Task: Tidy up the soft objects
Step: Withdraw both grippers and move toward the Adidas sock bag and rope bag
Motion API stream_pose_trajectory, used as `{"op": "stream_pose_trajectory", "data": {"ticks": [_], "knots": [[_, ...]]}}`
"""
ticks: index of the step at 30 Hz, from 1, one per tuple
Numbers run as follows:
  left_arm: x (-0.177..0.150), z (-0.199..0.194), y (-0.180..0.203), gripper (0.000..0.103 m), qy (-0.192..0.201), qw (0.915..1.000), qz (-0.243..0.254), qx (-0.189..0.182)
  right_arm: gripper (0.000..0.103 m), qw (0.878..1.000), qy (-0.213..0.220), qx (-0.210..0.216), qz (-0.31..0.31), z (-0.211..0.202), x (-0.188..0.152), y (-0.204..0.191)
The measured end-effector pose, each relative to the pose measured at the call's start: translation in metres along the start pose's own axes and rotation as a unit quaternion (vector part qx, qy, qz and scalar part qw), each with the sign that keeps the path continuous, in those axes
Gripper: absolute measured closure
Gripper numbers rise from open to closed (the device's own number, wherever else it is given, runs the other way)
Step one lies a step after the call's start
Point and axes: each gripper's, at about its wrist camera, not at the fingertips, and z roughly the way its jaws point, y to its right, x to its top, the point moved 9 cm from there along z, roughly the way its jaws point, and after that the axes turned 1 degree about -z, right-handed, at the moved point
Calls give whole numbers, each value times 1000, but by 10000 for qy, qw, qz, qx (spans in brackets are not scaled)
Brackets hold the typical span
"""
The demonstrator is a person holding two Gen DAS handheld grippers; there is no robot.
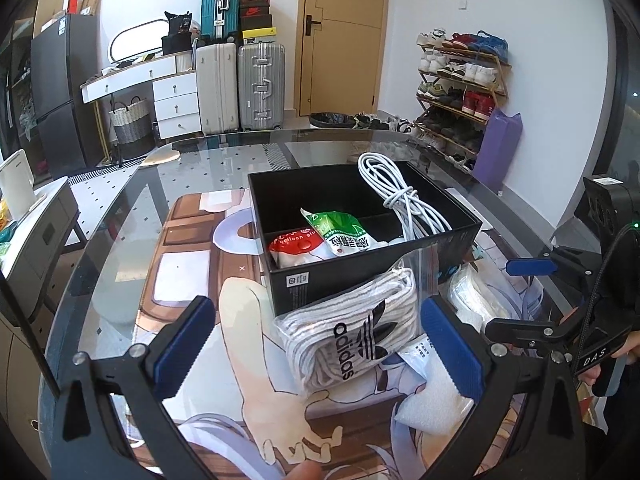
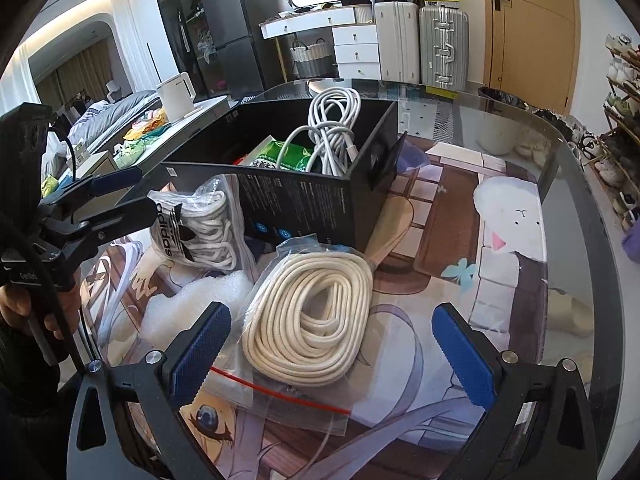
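A black box (image 1: 452, 236) (image 2: 304, 200) stands on the glass table. It holds a white cable bundle (image 1: 396, 196) (image 2: 332, 128), a green packet (image 1: 344, 232) (image 2: 280, 154) and a red and white packet (image 1: 296, 250). A bag of adidas socks (image 1: 356, 332) (image 2: 196, 228) leans against the box front. My left gripper (image 1: 320, 352) (image 2: 132, 194) is open, with the socks between its fingers. A bagged coil of cream rope (image 2: 312, 316) lies on the table. My right gripper (image 2: 332, 352) (image 1: 520, 296) is open above it.
A white foam sheet (image 1: 436, 404) (image 2: 192, 304) lies beside the socks. A picture mat (image 2: 460, 240) covers the table under the glass. Suitcases (image 1: 240, 84), a shoe rack (image 1: 460, 84) and a side counter (image 2: 172, 120) stand beyond the table edge.
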Motion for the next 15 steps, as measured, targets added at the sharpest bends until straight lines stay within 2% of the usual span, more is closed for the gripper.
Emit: {"op": "stream_pose_trajectory", "data": {"ticks": [15], "knots": [[-3, 3, -2, 0, -63, 10000, 39, -7, 1, 9996, -257, -117, -82, 14, -9, -3]]}}
